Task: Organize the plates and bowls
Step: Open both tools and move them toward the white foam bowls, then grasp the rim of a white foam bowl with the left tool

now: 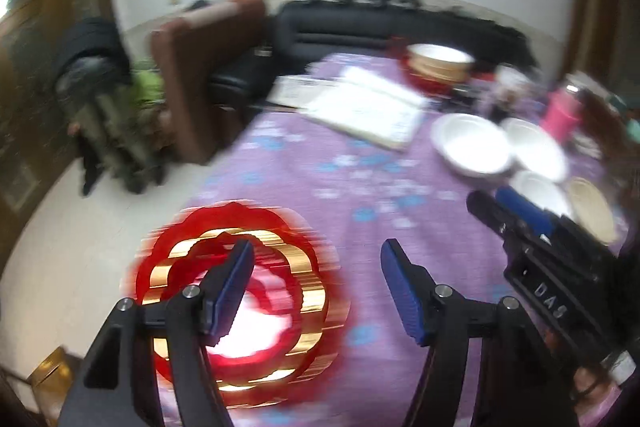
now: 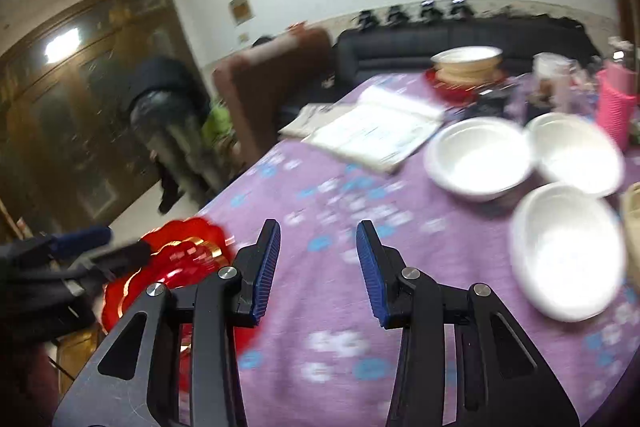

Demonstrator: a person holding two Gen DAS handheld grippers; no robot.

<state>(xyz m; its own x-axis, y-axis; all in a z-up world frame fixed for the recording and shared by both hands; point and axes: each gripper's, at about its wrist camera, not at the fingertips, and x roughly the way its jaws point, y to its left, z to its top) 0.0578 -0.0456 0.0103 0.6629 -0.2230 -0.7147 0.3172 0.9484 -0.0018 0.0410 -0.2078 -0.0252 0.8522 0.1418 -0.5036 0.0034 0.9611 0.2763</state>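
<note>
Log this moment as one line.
left gripper: open, over red plate | right gripper: open, empty | white bowls: on table, untouched

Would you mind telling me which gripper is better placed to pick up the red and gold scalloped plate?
Left. The open left gripper hangs right over the red and gold scalloped plate, while the open right gripper points at bare purple floral tablecloth.

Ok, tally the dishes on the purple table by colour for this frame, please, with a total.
White bowls, near cluster: 3
Red-and-gold plate at the near edge: 1
Cream dish at the right edge: 1
Far stack, cream bowls on a red plate: too blurred to count
Total countable: 5
</note>
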